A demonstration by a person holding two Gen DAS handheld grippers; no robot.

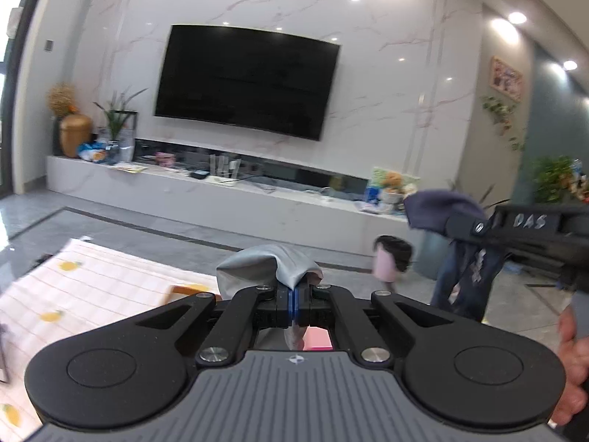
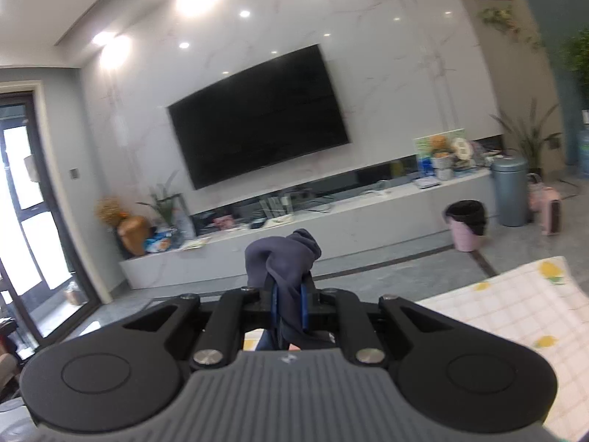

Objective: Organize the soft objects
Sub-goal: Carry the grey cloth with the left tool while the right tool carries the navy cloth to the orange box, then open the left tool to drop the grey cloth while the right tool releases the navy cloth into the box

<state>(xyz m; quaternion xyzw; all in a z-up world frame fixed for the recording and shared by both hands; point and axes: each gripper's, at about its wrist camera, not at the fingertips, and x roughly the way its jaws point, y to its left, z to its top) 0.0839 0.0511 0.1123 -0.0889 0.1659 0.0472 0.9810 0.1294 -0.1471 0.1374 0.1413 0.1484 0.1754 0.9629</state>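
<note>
Closest to the left wrist camera, the left gripper (image 1: 294, 296) is pinching a fold of pale grey cloth (image 1: 265, 265), its jaws pressed fully together on the fabric, which is bunching up over the fingertips and trailing down behind them. Likewise the right gripper (image 2: 289, 304) is clamping a dark navy garment (image 2: 281, 254) between its blue pads, the jaws nearly together with the cloth filling the gap. From the left view the right gripper (image 1: 478, 226) is showing side-on at the right edge, the navy garment (image 1: 467, 269) hanging below it with a pale print on it, and a hand (image 1: 572, 361) is gripping that tool's handle.

Both pieces are being carried clear of the lemon-print tablecloth (image 1: 95, 294), which is lying low at the left of the left view and low at the right of the right view. Judging from this, the task is sitting mid-way: two soft items are picked up, neither is folded or set down, and where they are meant to go is not visible.

Room for moving looks generous: open grey floor is stretching ahead to the long white TV console (image 1: 206, 199). A pink bin (image 2: 465, 224) with a black liner and a grey cylindrical bin (image 2: 510, 191) are standing well apart from both grippers. The table edge just below the hanging cloths is the main snag risk.
</note>
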